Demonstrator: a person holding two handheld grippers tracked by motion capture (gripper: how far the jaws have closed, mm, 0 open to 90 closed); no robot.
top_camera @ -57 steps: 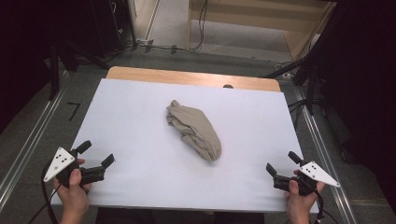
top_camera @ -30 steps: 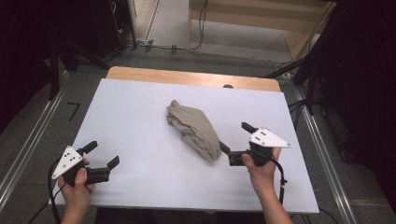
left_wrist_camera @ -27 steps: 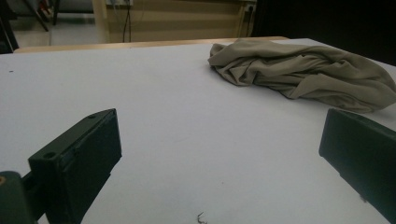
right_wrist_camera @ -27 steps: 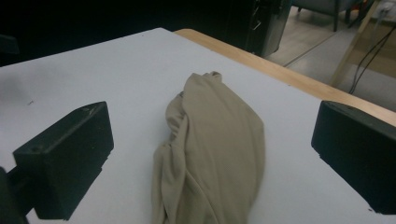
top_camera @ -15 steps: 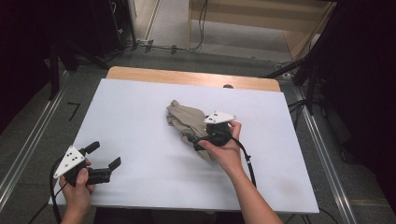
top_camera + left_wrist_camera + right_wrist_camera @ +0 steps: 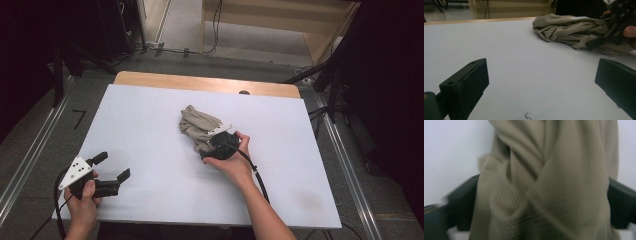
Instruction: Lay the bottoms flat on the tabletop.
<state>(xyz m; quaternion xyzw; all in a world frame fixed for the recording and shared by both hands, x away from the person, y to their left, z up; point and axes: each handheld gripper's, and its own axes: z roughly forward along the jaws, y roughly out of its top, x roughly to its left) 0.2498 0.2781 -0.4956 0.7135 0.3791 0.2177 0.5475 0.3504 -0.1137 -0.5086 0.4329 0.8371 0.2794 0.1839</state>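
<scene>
A crumpled beige cloth point(image 6: 196, 124) lies in a heap near the middle of the white table point(image 6: 140, 120). My right gripper point(image 6: 206, 149) is pressed into the cloth's near end, held from above by a hand. In the right gripper view the cloth point(image 6: 544, 177) fills the whole gap between the two jaws of my right gripper point(image 6: 544, 202). These jaws have just been closing and still stand wide, one on each side of the folds. My left gripper point(image 6: 114, 166) rests open at the front left corner, holding nothing. The left gripper view shows the cloth point(image 6: 571, 32) and the right gripper point(image 6: 610, 37) farther off.
A strip of bare wood point(image 6: 200, 82) runs along the table's far edge. Metal rails point(image 6: 30, 150) flank the table on the left and right. Cables trail on the floor behind. A black cable point(image 6: 255, 175) runs back from the right gripper along the forearm.
My right gripper has travelled from the front right corner leftward across the table and down into the cloth. The left gripper has stayed put.
</scene>
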